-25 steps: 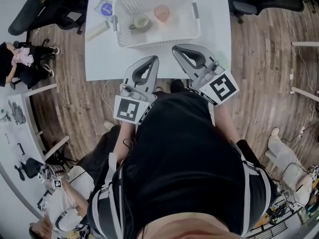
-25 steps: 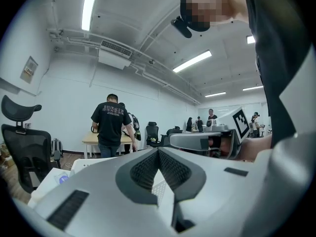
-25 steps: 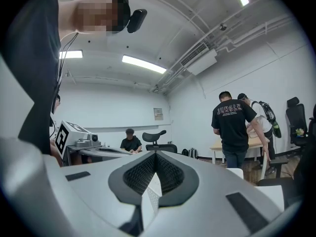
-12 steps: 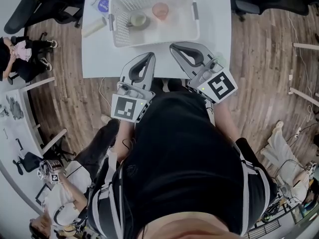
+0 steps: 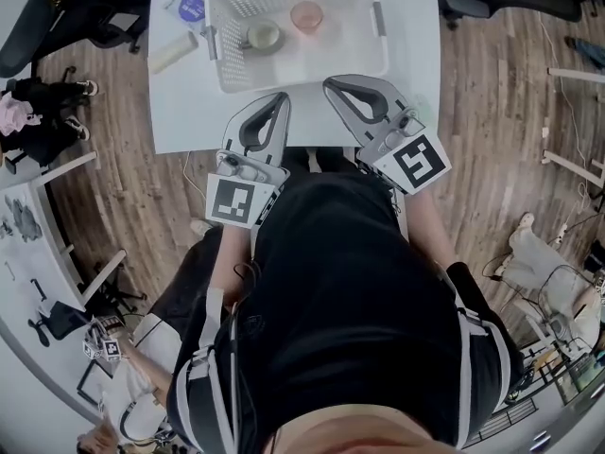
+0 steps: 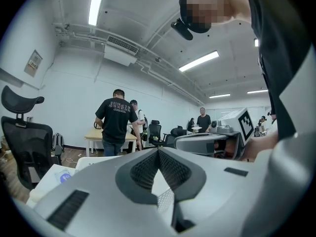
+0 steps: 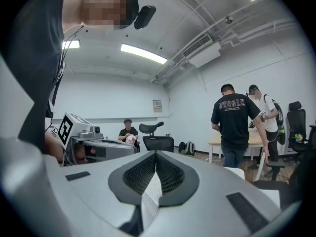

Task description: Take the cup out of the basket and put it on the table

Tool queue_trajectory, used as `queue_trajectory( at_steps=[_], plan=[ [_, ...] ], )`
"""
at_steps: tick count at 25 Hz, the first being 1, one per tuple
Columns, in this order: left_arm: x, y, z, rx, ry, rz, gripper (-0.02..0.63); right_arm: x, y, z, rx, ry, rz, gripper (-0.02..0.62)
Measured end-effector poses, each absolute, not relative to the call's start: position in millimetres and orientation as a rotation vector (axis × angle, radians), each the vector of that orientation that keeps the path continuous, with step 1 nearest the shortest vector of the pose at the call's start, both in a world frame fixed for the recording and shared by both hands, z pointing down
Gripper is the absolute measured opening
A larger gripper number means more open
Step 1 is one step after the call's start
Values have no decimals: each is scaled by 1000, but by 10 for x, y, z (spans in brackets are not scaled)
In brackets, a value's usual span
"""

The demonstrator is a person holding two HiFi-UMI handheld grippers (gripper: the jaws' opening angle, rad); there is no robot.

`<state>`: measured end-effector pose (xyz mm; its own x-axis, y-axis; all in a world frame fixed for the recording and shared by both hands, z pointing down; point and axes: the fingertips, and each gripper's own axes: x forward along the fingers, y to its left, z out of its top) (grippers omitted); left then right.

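Note:
A white mesh basket (image 5: 352,47) stands at the far side of the white table (image 5: 194,116). Inside it sit a pink cup (image 5: 306,14) and, to its left, a pale greenish cup (image 5: 263,34), both upright. My left gripper (image 5: 282,96) is shut and empty, its tips just short of the basket's near wall. The right gripper (image 5: 329,84) is shut too, with nothing held, and its tips are close to that same wall. In the left gripper view the left gripper (image 6: 158,150) has its jaws together. In the right gripper view the right gripper (image 7: 156,153) also has its jaws together.
Left of the basket lie a round blue-labelled item (image 5: 192,8) and a cream roll (image 5: 173,53). A small green thing (image 5: 422,112) sits by the right gripper. Office chairs stand beyond the table. Several people stand or sit further off in the room.
Both grippers have moved forward over the table's near edge, closer to the basket. Their jaws stayed shut.

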<state>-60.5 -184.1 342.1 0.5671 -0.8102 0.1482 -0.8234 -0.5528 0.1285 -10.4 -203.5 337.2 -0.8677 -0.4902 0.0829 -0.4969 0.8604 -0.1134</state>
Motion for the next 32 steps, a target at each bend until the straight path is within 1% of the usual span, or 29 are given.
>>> queue_trajectory(
  at_steps=[9, 19, 32],
  plan=[
    [-834, -2024, 3573, 2603, -1340, 149, 20, -326, -2304, 3503, 760, -2939, 180, 18],
    [-934, -2261, 3735, 2619, -1298, 167, 20, -486, -2797, 3650, 690, -2900, 79, 20],
    [-1004, -2376, 3956, 2611, -1255, 187, 20, -911, -3091, 3917, 486, -2878, -44, 20]
  ],
)
